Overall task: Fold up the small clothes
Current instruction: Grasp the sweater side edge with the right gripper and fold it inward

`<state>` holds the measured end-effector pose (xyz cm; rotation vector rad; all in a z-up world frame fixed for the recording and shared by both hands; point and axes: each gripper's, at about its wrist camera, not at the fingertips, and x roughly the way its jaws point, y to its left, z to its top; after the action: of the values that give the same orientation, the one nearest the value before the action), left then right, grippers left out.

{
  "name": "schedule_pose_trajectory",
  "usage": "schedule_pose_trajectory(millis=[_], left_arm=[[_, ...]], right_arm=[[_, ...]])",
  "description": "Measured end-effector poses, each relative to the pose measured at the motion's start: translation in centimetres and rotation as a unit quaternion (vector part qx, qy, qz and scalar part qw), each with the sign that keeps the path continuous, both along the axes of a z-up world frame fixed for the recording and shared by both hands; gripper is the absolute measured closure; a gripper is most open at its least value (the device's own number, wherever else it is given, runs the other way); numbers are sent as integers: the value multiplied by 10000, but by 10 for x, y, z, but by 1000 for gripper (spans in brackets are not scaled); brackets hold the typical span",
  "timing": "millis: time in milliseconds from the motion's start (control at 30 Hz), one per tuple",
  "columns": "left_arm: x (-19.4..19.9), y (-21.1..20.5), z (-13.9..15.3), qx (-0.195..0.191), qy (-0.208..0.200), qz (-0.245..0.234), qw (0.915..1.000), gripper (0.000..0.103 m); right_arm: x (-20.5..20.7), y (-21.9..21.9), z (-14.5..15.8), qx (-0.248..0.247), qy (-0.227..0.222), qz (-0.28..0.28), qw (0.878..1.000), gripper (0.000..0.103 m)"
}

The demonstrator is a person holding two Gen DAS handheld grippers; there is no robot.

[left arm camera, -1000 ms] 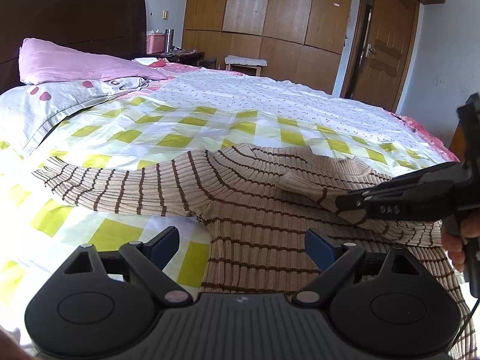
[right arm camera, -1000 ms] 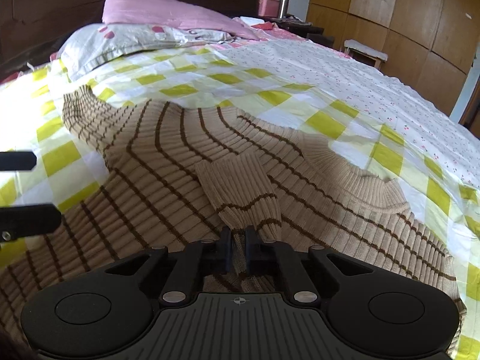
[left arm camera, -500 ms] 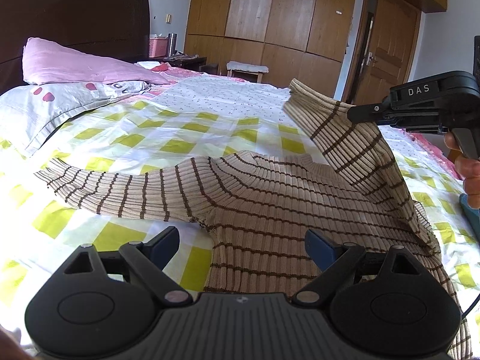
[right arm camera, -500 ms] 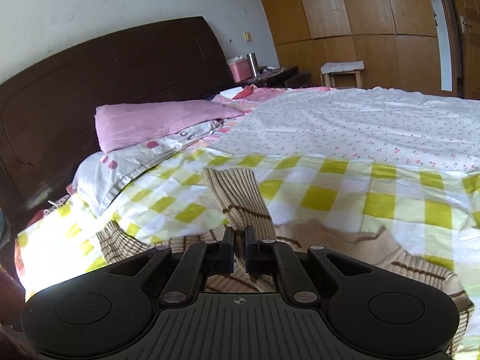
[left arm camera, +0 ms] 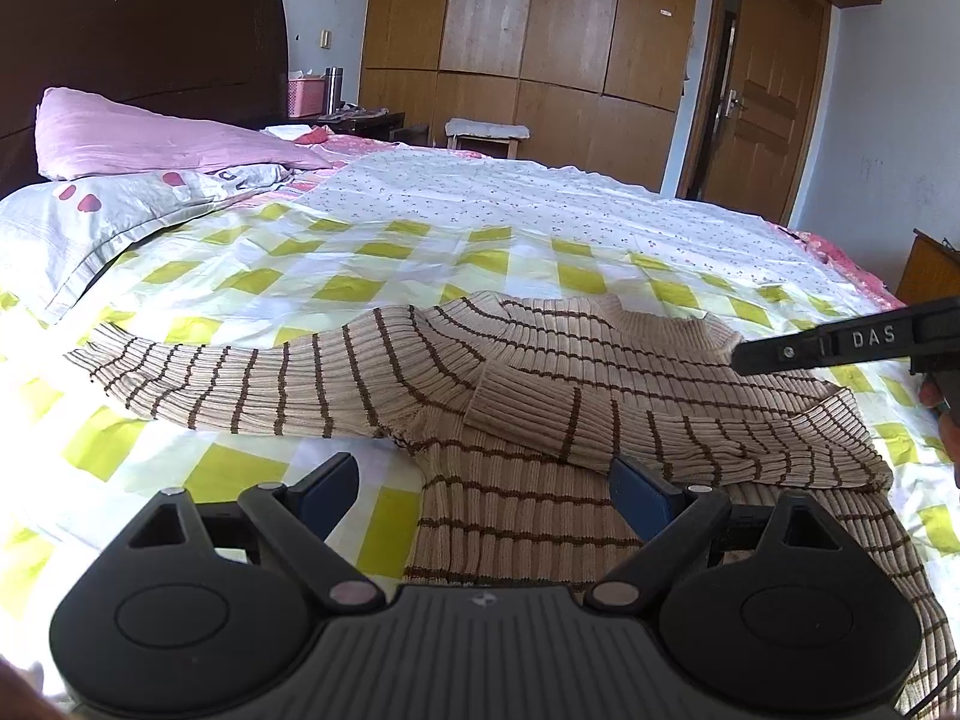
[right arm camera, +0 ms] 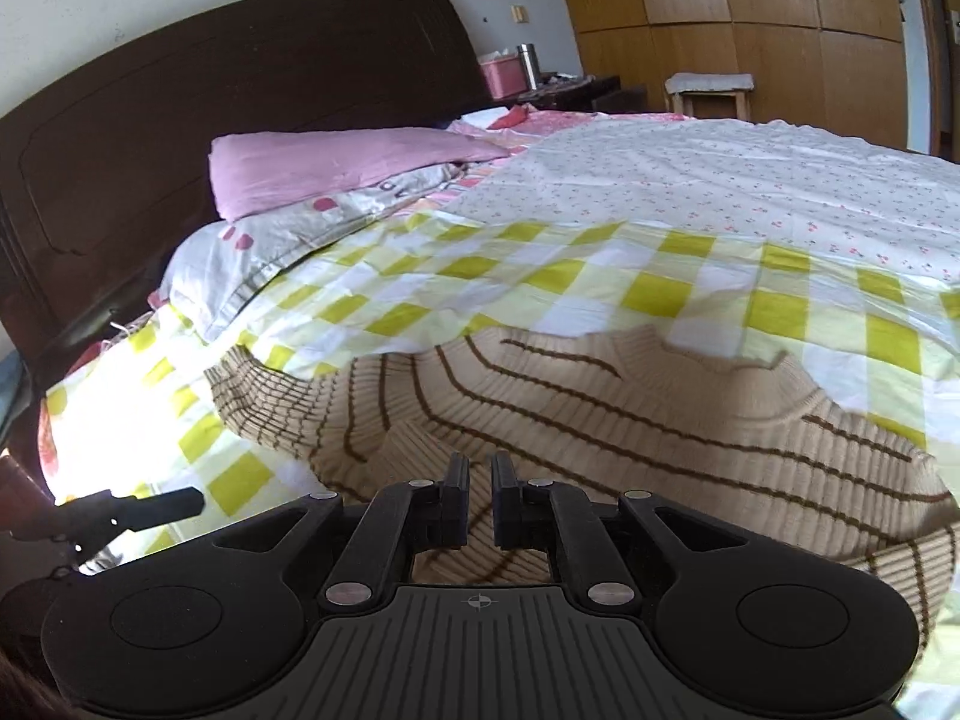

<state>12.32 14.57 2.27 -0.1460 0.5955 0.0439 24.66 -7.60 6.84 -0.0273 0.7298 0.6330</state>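
left wrist view: the sweater is seen lying on the bed, its collar toward the far side. one sleeve, held up in the air half a second ago, is now laid flat across the chest; the other sleeve is left stretched out to the side. the left gripper is kept spread wide, with nothing between its fingers.

right wrist view: the right gripper has just been opening. a narrow gap is shown between its fingers, with no cloth pinched. the first sleeve fold is judged done; the outstretched sleeve is judged next.
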Motion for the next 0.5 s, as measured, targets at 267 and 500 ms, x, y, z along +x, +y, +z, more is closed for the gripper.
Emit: schedule_pose_trajectory(millis=[267,500], left_arm=[[12,-15,-8,197,52,-117,9997,7],[40,-23,-6,367,51,-146,9992,7]], right_arm=[[0,-51,-57,-1402,144,-817,9866,90],[1,-75,-58,-1405,100,-1061,9843,95]])
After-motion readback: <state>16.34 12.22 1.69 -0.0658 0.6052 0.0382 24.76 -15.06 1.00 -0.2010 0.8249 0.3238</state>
